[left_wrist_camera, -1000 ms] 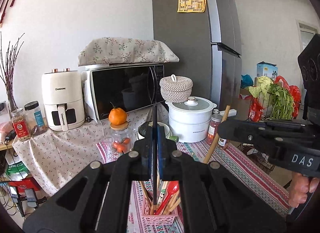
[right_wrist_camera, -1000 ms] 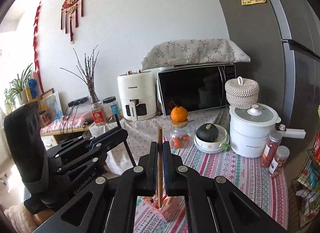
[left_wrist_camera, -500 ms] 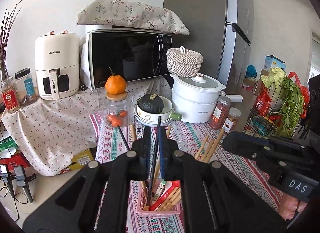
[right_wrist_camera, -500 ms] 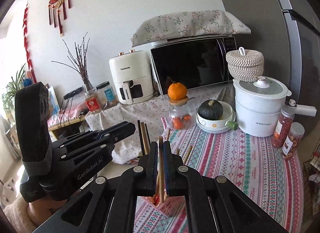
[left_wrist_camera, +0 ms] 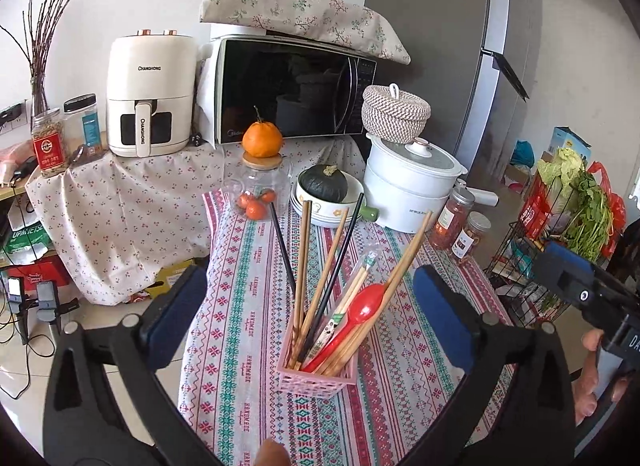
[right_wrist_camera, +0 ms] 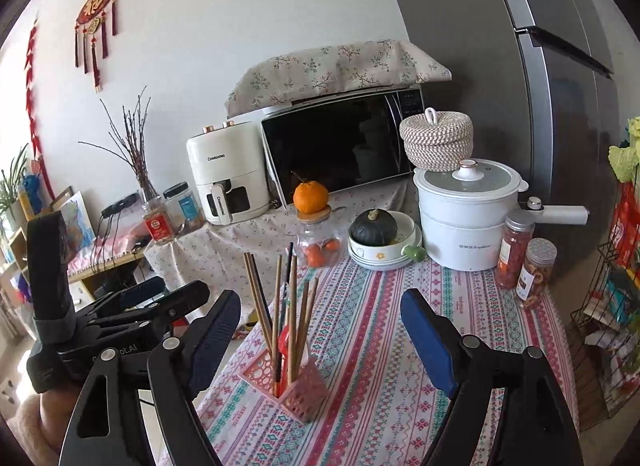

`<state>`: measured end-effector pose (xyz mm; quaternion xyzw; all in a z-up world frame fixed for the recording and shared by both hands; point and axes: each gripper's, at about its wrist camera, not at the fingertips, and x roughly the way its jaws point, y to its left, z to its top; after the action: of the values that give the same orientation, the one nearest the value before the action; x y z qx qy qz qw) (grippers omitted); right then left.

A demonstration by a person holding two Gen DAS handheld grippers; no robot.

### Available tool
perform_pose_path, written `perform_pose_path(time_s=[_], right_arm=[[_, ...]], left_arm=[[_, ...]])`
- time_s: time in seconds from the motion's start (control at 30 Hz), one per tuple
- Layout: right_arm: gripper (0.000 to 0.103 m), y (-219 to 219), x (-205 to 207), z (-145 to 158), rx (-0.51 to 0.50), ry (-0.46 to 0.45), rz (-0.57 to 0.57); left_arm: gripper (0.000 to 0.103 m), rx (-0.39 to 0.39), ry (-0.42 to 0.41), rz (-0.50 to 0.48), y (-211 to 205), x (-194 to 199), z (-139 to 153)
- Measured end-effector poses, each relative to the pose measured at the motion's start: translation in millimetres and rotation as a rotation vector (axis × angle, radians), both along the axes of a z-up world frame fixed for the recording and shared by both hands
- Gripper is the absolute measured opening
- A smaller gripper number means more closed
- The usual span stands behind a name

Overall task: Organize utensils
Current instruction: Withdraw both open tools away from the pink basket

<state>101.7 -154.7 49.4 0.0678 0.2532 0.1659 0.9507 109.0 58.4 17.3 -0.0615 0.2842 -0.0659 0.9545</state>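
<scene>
Left wrist view: the left gripper [left_wrist_camera: 310, 322] stands spread wide, empty, framing a pink plastic lattice basket [left_wrist_camera: 316, 376] holding wooden chopsticks [left_wrist_camera: 324, 266], black chopsticks [left_wrist_camera: 340, 262] and a red plastic spoon [left_wrist_camera: 360, 306] on the striped patterned tablecloth [left_wrist_camera: 400, 346].

Right wrist view: the right gripper [right_wrist_camera: 320, 330] gapes, empty, the basket [right_wrist_camera: 298, 388] just ahead, left of centre; the left gripper [right_wrist_camera: 160, 302] lies farther left.

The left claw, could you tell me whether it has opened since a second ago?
Yes. The left claw then pinched a black chopstick; now its pads stand wide apart, either side of the pink holder, with the chopstick released.
</scene>
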Motion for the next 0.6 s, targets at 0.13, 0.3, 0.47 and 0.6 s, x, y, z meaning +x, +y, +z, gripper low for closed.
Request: perform_pose_path(time_s=[0.13, 0.3, 0.47, 0.6], right_arm=[[0.103, -23.1, -17.2, -9.3, 0.005, 0.042, -0.059], [0.103, -39.9, -42.7, -20.2, -0.080, 0.064, -0.165], [0.103, -46.0, -67.4, -28.9, -0.134, 0.085, -0.231], [0.103, -48.4, -82.3, -33.0, -0.156, 0.093, -0.255]], left_arm=[[0.102, 0.009, 0.034, 0.009, -8.5, -16.3, -6.6], [0.102, 0.075, 0.071, 0.009, -30.4, -42.3, -11.2], [0.102, 0.114, 0.077, -0.006, -49.8, -70.7, -15.1], [0.102, 0.131, 0.045, 0.006, -57.8, -91.1, -13.7]])
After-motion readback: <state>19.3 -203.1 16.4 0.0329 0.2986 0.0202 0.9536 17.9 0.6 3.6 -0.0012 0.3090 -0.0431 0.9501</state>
